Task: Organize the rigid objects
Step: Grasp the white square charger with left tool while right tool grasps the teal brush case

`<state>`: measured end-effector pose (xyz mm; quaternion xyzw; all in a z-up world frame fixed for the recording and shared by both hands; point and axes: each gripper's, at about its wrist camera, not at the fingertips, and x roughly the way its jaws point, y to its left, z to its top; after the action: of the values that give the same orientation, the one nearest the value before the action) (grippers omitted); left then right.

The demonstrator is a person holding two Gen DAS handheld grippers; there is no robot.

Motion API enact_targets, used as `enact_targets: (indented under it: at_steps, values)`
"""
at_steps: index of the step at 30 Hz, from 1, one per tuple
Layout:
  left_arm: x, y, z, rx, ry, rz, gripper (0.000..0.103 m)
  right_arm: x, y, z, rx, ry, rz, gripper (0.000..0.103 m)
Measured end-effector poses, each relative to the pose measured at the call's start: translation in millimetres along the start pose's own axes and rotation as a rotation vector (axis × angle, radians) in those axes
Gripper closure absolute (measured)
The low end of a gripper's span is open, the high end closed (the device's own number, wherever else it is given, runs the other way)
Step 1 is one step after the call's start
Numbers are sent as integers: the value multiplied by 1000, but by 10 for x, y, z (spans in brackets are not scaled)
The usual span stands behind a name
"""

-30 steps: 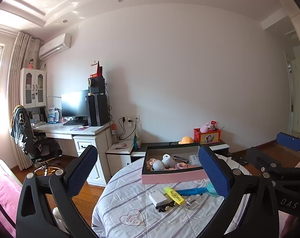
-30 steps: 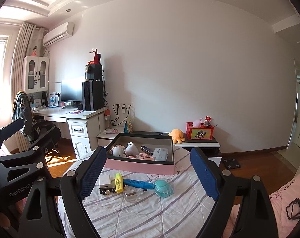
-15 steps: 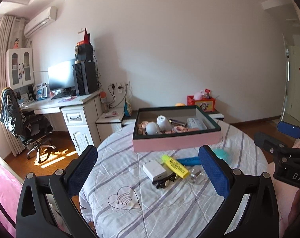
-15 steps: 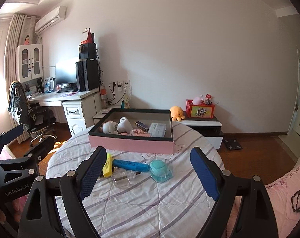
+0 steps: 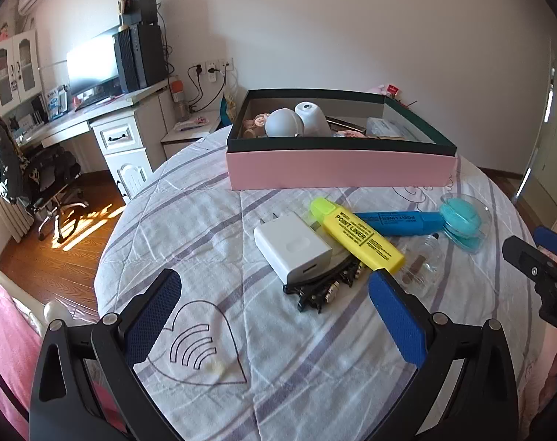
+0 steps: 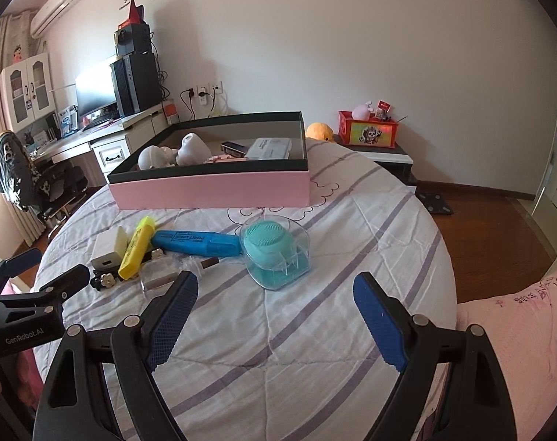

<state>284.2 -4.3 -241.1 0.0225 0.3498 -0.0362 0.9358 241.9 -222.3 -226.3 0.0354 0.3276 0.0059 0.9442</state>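
While both grippers hang over the round counter with nothing in them, the loose clutter sits in a tight heap just short of the pink box.

Left to right: the left gripper, jaws wide apart and empty, points down at the white charger, which lies on a black clip. A yellow marker leans across the charger's edge, a blue marker lies behind it, and a clear bottle rests just beside. Farthest right, the teal brush stands in its clear holder, straight ahead of the right gripper, jaws equally spread and bare.

The box is open-topped and already part full, so it looks like the destination, and each gripper seems lined up on its nearest piece.

The counter wears a quilted, purple-striped white cloth. Beyond it are a desk with monitor, wood floor and a plain white wall.
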Motion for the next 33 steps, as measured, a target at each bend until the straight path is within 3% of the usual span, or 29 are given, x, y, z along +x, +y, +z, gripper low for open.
enact_targets:
  at_steps: [5,9,11,14,15,17,18,19,24,26,27,33]
  values:
    - [376,68,155,-42,84,40,0,156,-55,37,15,17,-3,15]
    - [590,57,195,-43,142,12,0,313,-80,96,17,43,0,15]
    - [684,27,201,-27,163,41,0,401,-70,112,12,60,-5,15]
    - [793,95,233,-62,201,6,0,559,-57,134,2,99,-5,15]
    - [806,110,232,-67,203,-6,2,619,-52,142,-2,118,-3,15]
    - [780,99,237,-55,185,-21,16,757,-33,166,-15,161,1,15]
    - [767,89,238,-46,176,-22,31,824,-29,173,-21,186,-4,15]
    - [758,89,238,-45,170,-20,39,885,-24,186,-26,207,-3,15]
    - [688,140,223,-56,149,-42,40,981,-28,274,-33,226,37,16]
    - [643,129,210,-47,133,-32,40,984,-13,281,-46,223,53,26]
    - [620,121,211,-42,125,-29,40,979,-2,282,-54,221,57,41]
    - [396,98,234,-26,79,-42,39,842,0,266,-51,174,96,41]
